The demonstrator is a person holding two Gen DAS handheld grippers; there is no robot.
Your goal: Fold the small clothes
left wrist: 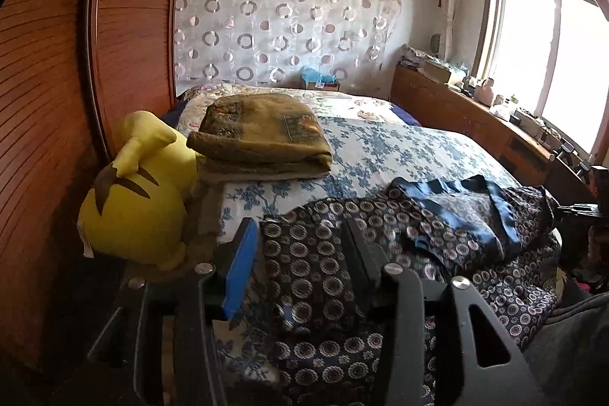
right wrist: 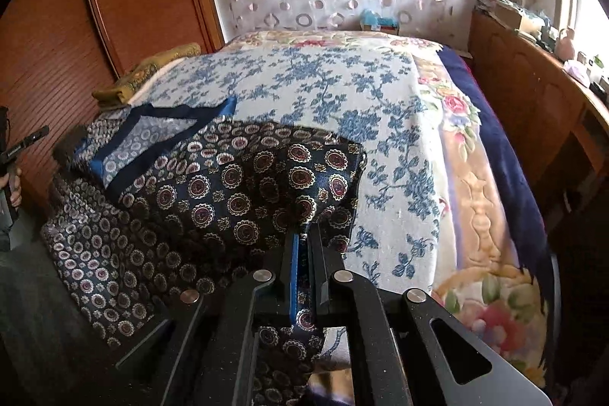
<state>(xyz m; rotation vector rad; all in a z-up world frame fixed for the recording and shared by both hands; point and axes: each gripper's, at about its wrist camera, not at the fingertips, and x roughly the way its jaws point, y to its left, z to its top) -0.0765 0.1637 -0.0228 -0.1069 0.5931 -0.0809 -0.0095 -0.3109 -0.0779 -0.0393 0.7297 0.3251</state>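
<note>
A dark garment with round medallion print and a blue-trimmed lining was seen spread over the near part of a bed covered in a blue floral sheet. In the right wrist view, the right gripper was seen with its jaws narrow, the garment's near edge pinched between them, the cloth drawn up into a ridge at the tips. In the left wrist view, the left gripper was seen with its jaws parted to a middling width above the garment; cloth lay below and between the fingers, but no pad was seen pressing on it. A folded brown blanket was seen farther back on the bed, beside a yellow plush set against a wooden wardrobe. A window was seen to the right.
</note>
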